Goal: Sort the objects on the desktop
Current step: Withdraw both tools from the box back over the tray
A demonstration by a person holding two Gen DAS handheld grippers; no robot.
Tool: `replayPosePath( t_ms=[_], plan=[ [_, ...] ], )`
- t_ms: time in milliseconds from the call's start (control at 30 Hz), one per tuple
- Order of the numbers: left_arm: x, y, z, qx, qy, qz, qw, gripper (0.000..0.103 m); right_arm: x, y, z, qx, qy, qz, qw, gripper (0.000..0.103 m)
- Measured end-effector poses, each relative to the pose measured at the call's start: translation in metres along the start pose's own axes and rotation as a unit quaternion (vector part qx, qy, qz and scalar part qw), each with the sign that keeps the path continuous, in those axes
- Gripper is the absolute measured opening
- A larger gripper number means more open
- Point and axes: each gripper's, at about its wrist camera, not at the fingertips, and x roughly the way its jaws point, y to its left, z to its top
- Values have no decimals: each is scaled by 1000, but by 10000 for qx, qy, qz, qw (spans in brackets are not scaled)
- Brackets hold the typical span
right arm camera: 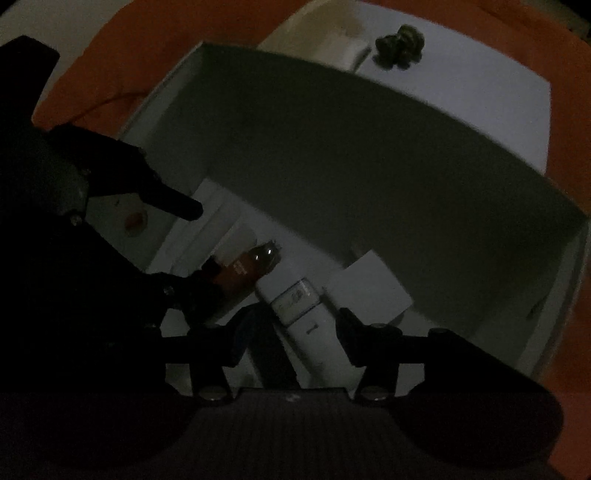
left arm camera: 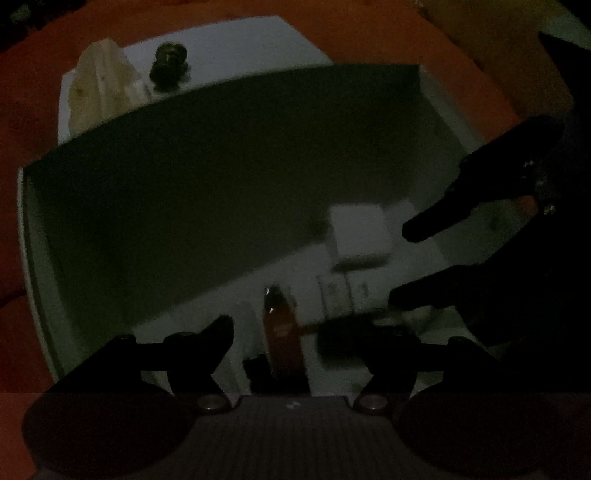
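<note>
The scene is very dark. A deep white box point(left arm camera: 37, 258) stands on an orange cloth. On its floor lie a brown bottle point(left arm camera: 282, 332) point(right arm camera: 247, 269), a white flat device with markings point(left arm camera: 336, 295) point(right arm camera: 303, 314), a small white square box point(left arm camera: 360, 232) point(right arm camera: 369, 291) and a dark object point(right arm camera: 269, 350). My left gripper point(left arm camera: 291, 332) hangs open over the bottle, pads apart from it. My right gripper point(right arm camera: 290, 321) stands open above the white device and holds nothing. Each gripper shows in the other's view, the right gripper point(left arm camera: 402, 264) and the left gripper point(right arm camera: 197, 245).
Behind the box lies a white sheet point(left arm camera: 258, 40) with a dark green round object point(left arm camera: 168, 62) point(right arm camera: 400, 44) and a cream package point(left arm camera: 99, 85) point(right arm camera: 325, 33). The box's tall far wall point(left arm camera: 221, 166) closes the back. Orange cloth point(left arm camera: 22, 110) surrounds everything.
</note>
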Motion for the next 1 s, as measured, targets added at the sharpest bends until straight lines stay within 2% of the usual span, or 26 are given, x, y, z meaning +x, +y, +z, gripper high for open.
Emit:
replayPosePath(
  t_ms=[233, 267, 500, 633, 767, 1000],
  plan=[
    [-15, 0, 19, -161, -297, -50, 9994, 70, -26, -16, 17, 217, -277, -84, 9993, 62],
    [-15, 0, 23, -145, -375, -18, 9992, 73, -33, -20, 20, 258, -342, -84, 9990, 62],
    [-29, 17, 57, -432, -879, 194, 9950, 73, -70, -51, 49, 822, -914, -142, 9923, 64],
    [-37, 22, 76, -500, -1177, 354, 9912, 73, -83, -68, 65, 1646, -981, 312, 9810, 66],
    [-39, 26, 89, -502, -1330, 513, 9885, 73, -92, -74, 88, 1927, -1126, 515, 9734, 70],
    [-31, 41, 91, -479, -1421, 847, 9851, 73, -93, -93, 136, 2009, -1370, 171, 9698, 70]
  ],
)
